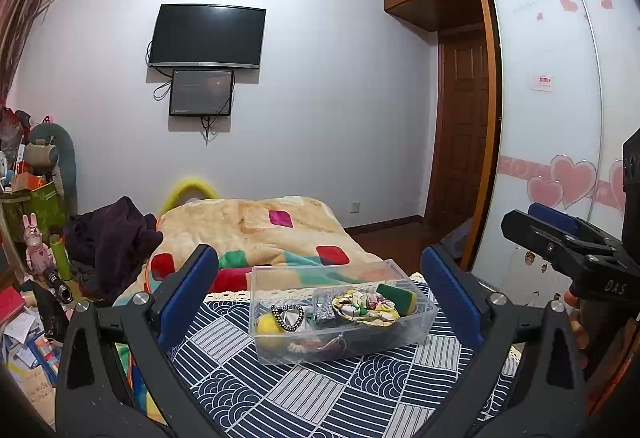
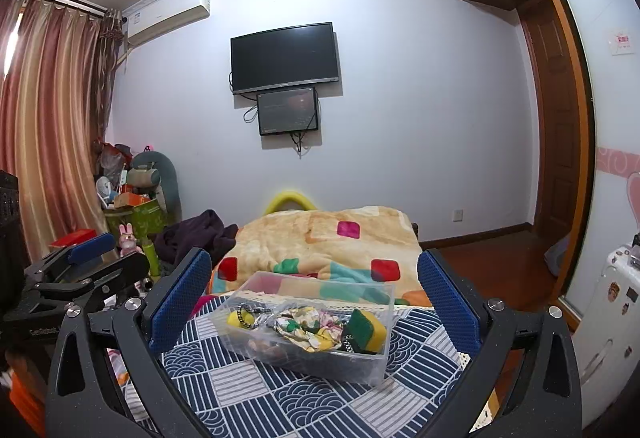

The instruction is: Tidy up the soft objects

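A clear plastic box (image 1: 424, 322) (image 2: 372, 366) stands on a blue-and-white patterned cloth (image 1: 320, 394) (image 2: 280, 394) on the bed. Inside lie a floral scrunchie (image 1: 366, 308) (image 2: 308, 328), a green-and-yellow sponge (image 1: 398, 298) (image 2: 366, 330), a yellow ball (image 1: 267, 325) (image 2: 236, 319), a dark chain loop (image 1: 286, 316) and a silvery piece (image 1: 323, 308). My left gripper (image 1: 320, 278) is open and empty, held in front of the box. My right gripper (image 2: 314, 278) is open and empty, also facing the box. Each gripper shows at the edge of the other's view: the right one (image 1: 560, 238), the left one (image 2: 92, 262).
A patchwork blanket (image 1: 256, 234) (image 2: 332, 238) covers the bed beyond the box, with dark clothing (image 1: 112, 234) at its left. Clutter, a pink rabbit toy (image 1: 36, 242) and boxes fill the left floor. A wardrobe (image 1: 552, 118) and a door stand at the right.
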